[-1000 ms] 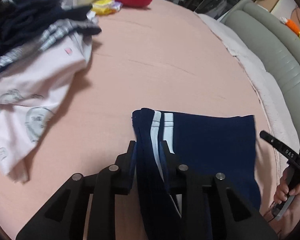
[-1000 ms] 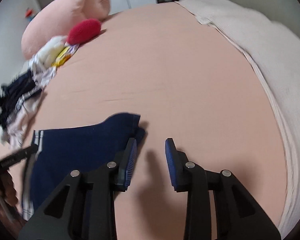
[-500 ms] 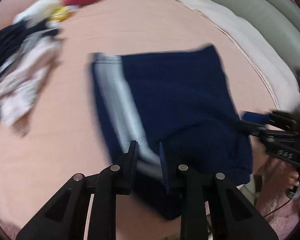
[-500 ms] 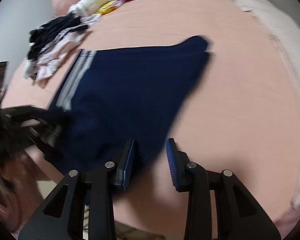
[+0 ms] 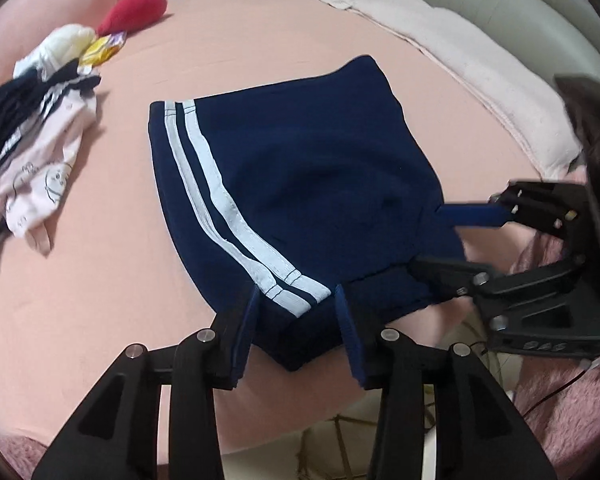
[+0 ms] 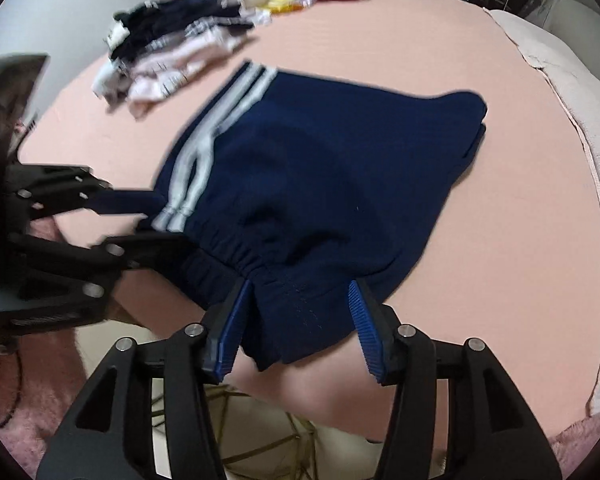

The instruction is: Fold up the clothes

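Note:
Navy shorts (image 5: 320, 184) with two white side stripes lie flat on the pink bed sheet (image 5: 100, 280), their waistband hanging slightly over the near edge. My left gripper (image 5: 296, 320) straddles the striped waistband corner. Its jaws are opening and the pads do not press the cloth. My right gripper (image 6: 298, 320) straddles the other waistband corner of the shorts (image 6: 320, 184), jaws also opening, cloth loose between them. Each gripper shows in the other's view: the right gripper (image 5: 448, 240) and the left gripper (image 6: 148, 224).
A pile of unfolded clothes (image 5: 40, 140) (image 6: 172, 48) lies at the far left. Behind it are a red plush (image 5: 134, 10), a cream plush (image 5: 70, 40) and a yellow packet (image 5: 102, 48). A white blanket (image 5: 440, 48) runs along the right side. A pink rug (image 5: 560, 420) lies below the bed edge.
Both grippers dragged the shorts across the bed to its near edge, turning as they went. Their jaws, earlier narrow on the cloth, now stand wider apart.

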`<state>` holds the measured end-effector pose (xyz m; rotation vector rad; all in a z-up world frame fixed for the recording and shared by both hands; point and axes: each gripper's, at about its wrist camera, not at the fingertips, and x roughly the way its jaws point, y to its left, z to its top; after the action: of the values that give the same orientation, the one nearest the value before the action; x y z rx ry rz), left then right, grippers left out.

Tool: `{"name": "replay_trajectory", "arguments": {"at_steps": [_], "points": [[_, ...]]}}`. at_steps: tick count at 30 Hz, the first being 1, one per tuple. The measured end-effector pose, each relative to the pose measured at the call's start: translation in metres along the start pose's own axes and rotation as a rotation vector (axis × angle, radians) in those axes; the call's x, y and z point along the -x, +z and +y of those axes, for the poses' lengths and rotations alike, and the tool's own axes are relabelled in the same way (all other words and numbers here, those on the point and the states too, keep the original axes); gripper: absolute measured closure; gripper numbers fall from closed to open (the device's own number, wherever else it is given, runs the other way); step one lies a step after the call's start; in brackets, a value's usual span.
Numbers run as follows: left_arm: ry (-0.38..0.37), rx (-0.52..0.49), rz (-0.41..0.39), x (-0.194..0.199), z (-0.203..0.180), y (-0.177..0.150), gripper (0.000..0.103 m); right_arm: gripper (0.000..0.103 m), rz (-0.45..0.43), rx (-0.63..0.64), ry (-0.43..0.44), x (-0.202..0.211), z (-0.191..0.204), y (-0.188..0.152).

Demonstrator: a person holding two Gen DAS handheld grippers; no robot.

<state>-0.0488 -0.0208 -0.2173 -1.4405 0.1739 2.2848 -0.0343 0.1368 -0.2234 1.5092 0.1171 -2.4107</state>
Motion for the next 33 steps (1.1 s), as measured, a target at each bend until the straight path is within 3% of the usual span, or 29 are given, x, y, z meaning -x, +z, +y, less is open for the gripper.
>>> {"name": "replay_trajectory", "arguments": {"at_steps": [7,14,16,18,20,23,28,33], "points": [[-0.040,-0.020,-0.068,0.013,-0.007,-0.001,0.061,0.054,-0.014,0.065,-0.013,0.005,0.013,-0.006],[0.101,-0.152,-0.046,0.001,-0.026,-0.010,0.062,0.054,-0.021,0.076,-0.040,-0.007,0.016,-0.007],[0.107,-0.146,-0.083,0.007,-0.026,-0.012,0.068,0.062,-0.049,0.051,-0.028,-0.001,0.013,-0.005],[0.102,-0.126,-0.145,0.016,-0.023,-0.013,0.081,0.072,-0.078,0.026,-0.015,0.005,0.009,-0.003],[0.101,-0.115,-0.197,0.021,-0.022,-0.016,0.085,0.078,-0.103,-0.004,0.001,0.010,0.004,-0.001],[0.112,-0.139,-0.207,0.024,-0.026,-0.018,0.091,0.079,-0.130,-0.055,0.028,0.016,-0.002,-0.005],[0.058,-0.113,-0.221,0.032,-0.023,-0.019,0.094,0.080,-0.185,-0.034,0.016,0.031,0.003,-0.011],[-0.088,0.029,-0.080,0.016,0.005,-0.022,0.093,0.079,-0.111,-0.028,-0.019,0.019,0.007,-0.018]]}}
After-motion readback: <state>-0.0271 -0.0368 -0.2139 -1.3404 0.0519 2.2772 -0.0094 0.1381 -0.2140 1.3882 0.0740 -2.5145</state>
